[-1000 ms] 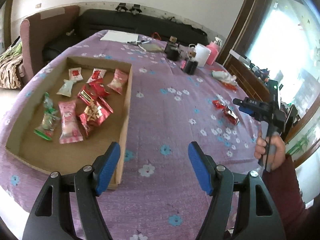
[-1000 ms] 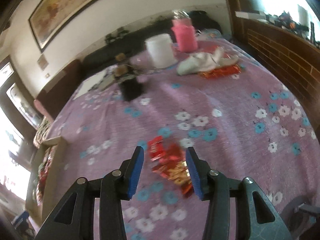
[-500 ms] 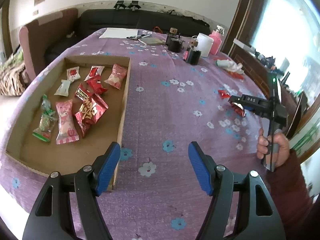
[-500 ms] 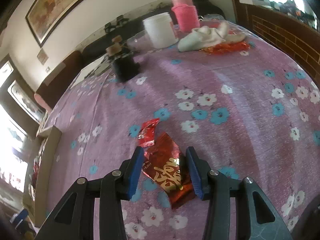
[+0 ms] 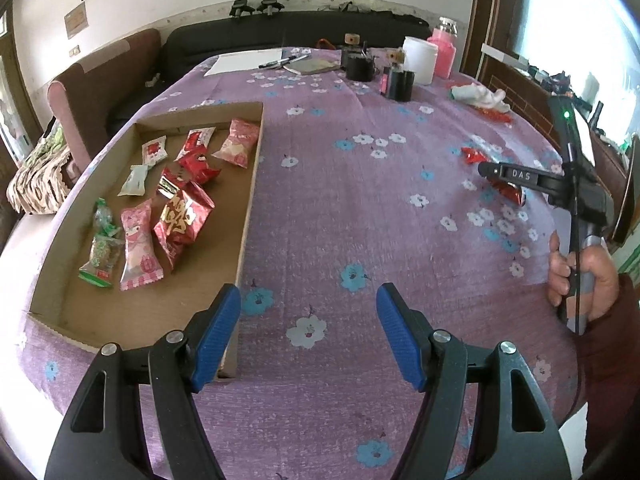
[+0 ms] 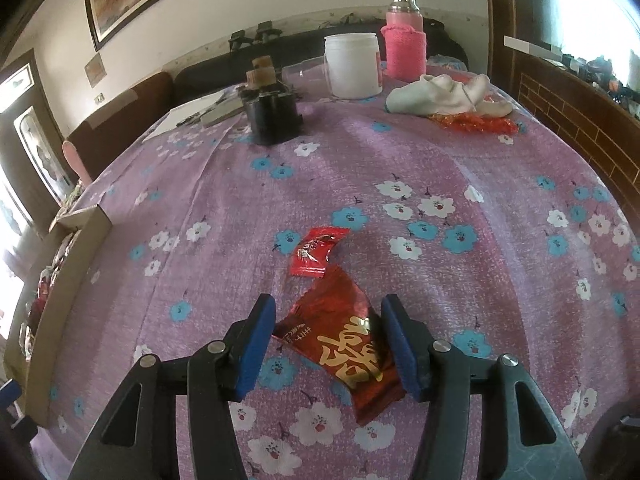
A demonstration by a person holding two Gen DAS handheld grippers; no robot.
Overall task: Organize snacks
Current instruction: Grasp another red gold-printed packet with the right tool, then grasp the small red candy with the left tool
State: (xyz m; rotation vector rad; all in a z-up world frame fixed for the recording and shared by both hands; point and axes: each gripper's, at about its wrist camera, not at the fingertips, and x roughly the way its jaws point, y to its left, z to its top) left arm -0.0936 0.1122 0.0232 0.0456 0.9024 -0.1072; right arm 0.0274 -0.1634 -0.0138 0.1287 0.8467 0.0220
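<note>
A large red snack packet with gold lettering (image 6: 344,344) lies on the purple flowered tablecloth. My right gripper (image 6: 328,324) is open, low over it, with one finger on each side of the packet. A smaller red packet (image 6: 316,252) lies just beyond it. In the left wrist view the right gripper (image 5: 486,169) hovers over the large red packet (image 5: 510,192), with the smaller red packet (image 5: 474,156) beside it. The cardboard tray (image 5: 248,200) at the left holds several red, pink, white and green snack packets (image 5: 182,216). My left gripper (image 5: 308,316) is open and empty, above the tablecloth near the tray's front right corner.
At the far end stand a white jar (image 6: 352,64), a pink-sleeved bottle (image 6: 404,48), a black holder (image 6: 272,112), a white cloth (image 6: 440,94) on red wrapping, and papers with pens (image 5: 256,62). The tray's corner (image 6: 84,220) shows at the left. A sofa and armchair lie beyond the table.
My right gripper has moved forward and down, so the large red packet now lies between its fingers. My left gripper has pulled back and tilted up a little, still open.
</note>
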